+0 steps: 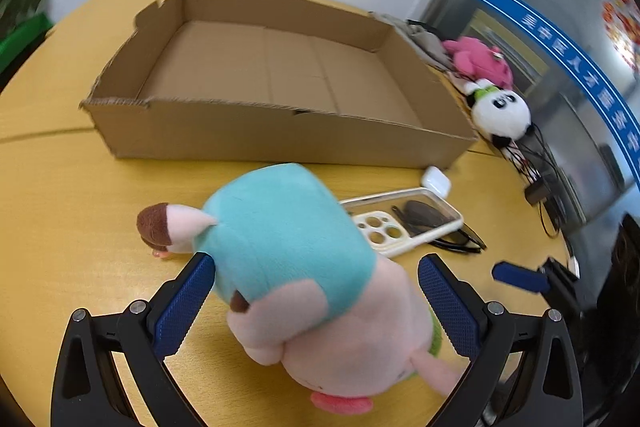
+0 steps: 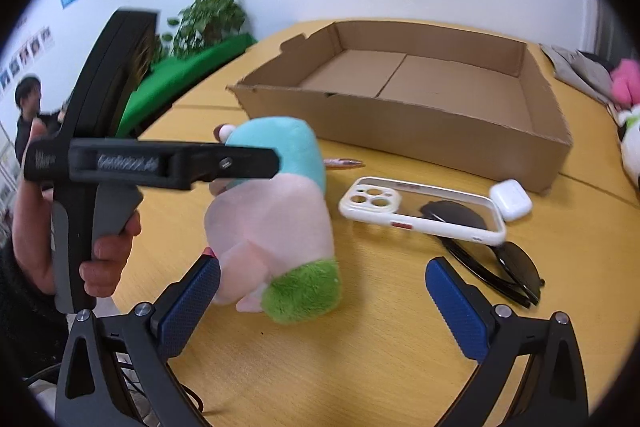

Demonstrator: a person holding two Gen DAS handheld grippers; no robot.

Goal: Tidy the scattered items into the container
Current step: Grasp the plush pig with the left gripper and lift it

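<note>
Left tongs (image 1: 316,303) straddle a plush toy (image 1: 296,259) in front of the empty cardboard box (image 1: 280,135).

The toy — teal on top, pale pink below, with a green patch — stands on the yellow table (image 1: 60,195) between the wide-spread blue pads (image 1: 182,307); whether they press it I cannot tell. The right tongs (image 2: 322,303) are spread wide and hold nothing, with the toy just at the left pad. A hand (image 2: 100,259) grips the left handle. Nearer the box's right corner lie a white phone case (image 2: 424,213), resting partly on black sunglasses (image 2: 504,267), and a white earbud case (image 2: 511,199) — all outside the box.
</note>
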